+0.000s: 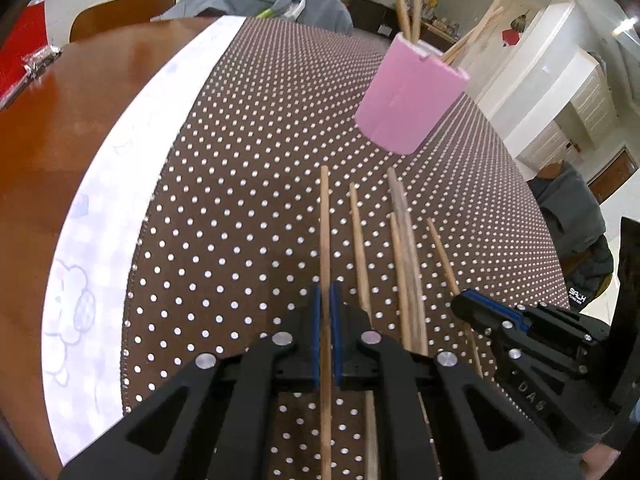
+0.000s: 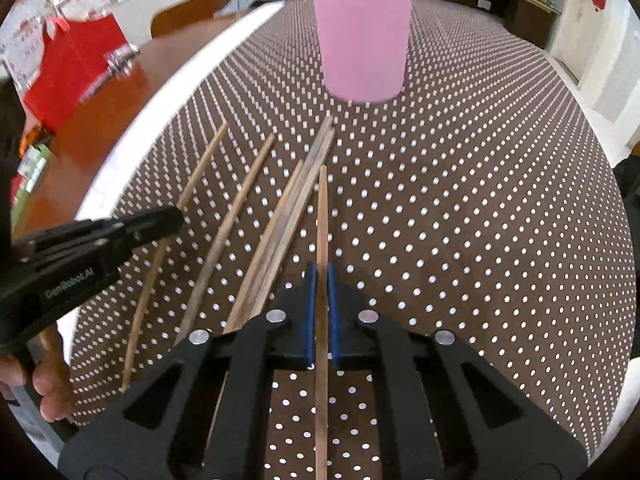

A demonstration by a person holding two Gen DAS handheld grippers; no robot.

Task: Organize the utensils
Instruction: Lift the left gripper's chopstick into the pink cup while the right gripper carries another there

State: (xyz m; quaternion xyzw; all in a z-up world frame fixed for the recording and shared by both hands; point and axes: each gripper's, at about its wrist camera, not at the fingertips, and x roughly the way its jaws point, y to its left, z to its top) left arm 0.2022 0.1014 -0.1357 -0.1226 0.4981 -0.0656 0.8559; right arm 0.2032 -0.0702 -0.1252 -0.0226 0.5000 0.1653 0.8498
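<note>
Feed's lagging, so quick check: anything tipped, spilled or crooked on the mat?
Nothing stands out. The pink holder stands upright with chopsticks inside, and loose chopsticks lie roughly parallel on the dotted mat. Each claw grips one.

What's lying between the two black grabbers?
Three loose chopsticks on the dotted mat, between left gripper and right gripper; right wrist view.

loose chopsticks (image 2: 256, 216) lie side by side on the mat (image 2: 460, 200) before you at lower centre; the holder (image 2: 364, 40) stands behind them, top centre, more sticks inside.
</note>
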